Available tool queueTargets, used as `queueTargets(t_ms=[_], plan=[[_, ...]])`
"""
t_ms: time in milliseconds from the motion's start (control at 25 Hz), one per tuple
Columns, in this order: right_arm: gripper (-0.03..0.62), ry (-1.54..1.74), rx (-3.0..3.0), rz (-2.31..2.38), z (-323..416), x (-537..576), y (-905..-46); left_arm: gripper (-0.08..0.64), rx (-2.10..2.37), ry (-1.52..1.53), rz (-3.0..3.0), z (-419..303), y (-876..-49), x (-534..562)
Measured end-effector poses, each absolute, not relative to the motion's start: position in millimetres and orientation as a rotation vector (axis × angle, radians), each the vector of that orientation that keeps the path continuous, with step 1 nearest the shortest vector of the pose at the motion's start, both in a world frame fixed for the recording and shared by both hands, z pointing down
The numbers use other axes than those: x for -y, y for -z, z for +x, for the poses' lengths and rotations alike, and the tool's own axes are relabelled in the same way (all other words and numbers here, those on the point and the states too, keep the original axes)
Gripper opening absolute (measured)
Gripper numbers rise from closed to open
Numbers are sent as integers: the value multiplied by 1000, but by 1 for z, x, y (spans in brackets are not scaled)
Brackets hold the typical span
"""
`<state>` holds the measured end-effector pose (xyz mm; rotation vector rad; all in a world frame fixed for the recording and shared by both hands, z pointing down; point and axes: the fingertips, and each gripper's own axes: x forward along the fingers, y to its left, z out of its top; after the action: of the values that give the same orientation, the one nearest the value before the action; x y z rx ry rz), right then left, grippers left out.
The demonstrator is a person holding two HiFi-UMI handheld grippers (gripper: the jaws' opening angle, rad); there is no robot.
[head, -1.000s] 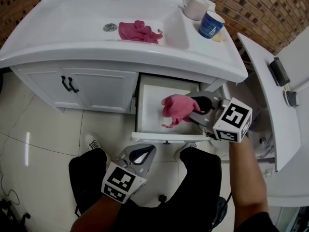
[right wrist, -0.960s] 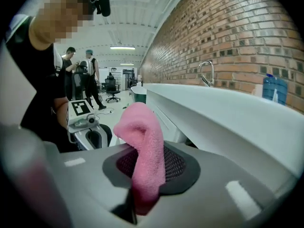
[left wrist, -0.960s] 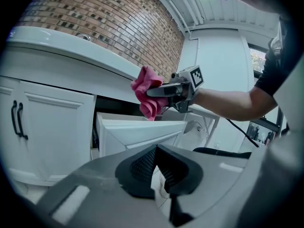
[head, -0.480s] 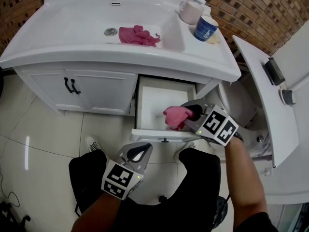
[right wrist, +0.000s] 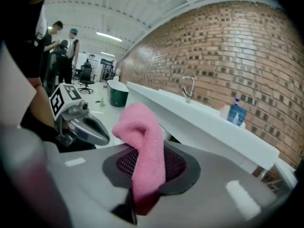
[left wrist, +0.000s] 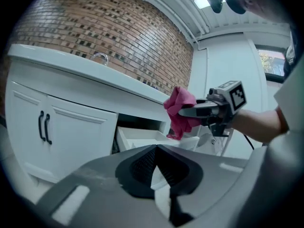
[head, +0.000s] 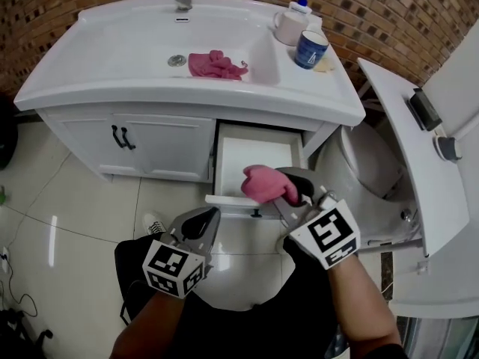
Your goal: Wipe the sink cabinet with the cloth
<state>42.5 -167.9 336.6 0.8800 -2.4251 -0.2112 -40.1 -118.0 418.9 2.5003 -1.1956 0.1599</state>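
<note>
The white sink cabinet (head: 161,140) stands ahead with its right drawer (head: 258,153) pulled open. My right gripper (head: 288,191) is shut on a pink cloth (head: 262,183) and holds it just above the drawer's front edge. The same cloth (right wrist: 145,148) hangs bunched between the jaws in the right gripper view and shows as cloth (left wrist: 179,109) in the left gripper view. A second pink cloth (head: 215,64) lies in the basin by the drain. My left gripper (head: 205,219) is low and near me, left of the drawer, shut on nothing.
A white mug (head: 287,27), a blue cup (head: 309,48) and a soap dispenser (head: 301,1) stand on the sink top's right corner. A toilet (head: 364,167) and a white panel (head: 408,118) crowd the right side. Two black handles (head: 123,137) sit on the cabinet doors.
My right gripper has drawn back out of the drawer toward me with the pink cloth, which now sits over the drawer's front edge. The left gripper shifted slightly left.
</note>
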Motion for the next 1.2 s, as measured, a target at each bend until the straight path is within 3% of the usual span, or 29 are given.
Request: queueTargets(t_ms=[200, 320, 640, 1200], plan=[[81, 193, 2544, 794, -50, 136, -352, 6, 1332, -174, 2447, -82, -409, 109], [81, 115, 2500, 813, -57, 136, -384, 6, 1357, -201, 2419, -93, -410, 102], [82, 140, 2307, 1046, 11, 149, -398, 6, 1282, -186, 2422, -70, -407, 97], [83, -136, 2198, 1539, 209, 142, -404, 6, 1236, -205, 2438, -23, -405, 81]])
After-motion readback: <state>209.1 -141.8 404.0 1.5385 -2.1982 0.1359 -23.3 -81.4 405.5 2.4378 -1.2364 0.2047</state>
